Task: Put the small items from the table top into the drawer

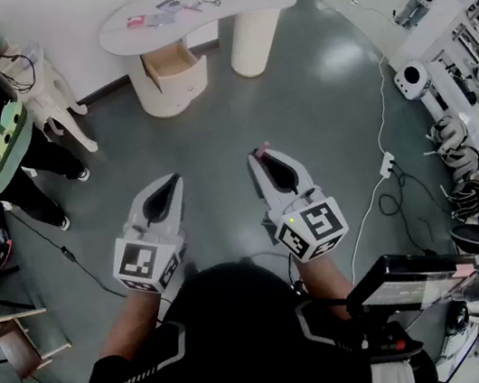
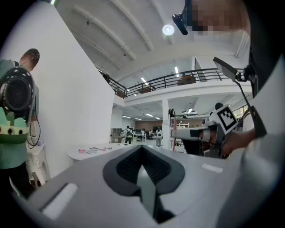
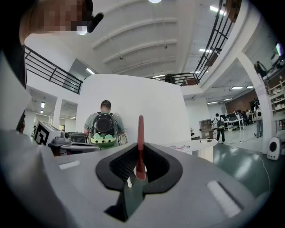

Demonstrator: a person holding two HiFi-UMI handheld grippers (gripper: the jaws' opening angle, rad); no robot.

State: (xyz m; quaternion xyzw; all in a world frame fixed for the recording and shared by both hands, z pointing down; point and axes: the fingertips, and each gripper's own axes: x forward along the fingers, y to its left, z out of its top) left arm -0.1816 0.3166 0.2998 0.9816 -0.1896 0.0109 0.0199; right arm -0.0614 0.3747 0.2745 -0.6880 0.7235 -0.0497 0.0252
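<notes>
You are holding your grey plastic left gripper (image 1: 167, 183) low in front of your body, its tips aiming toward one o'clock in the head view. Its jaws are resting together with nothing between them. Your grey plastic right gripper (image 1: 261, 155) is sitting beside it, well apart, aiming toward eleven o'clock. Its jaws are pinching a thin red strip (image 3: 140, 133) that is sticking out past the tips. Both bare forearms (image 1: 135, 319) are reaching forward.
</notes>
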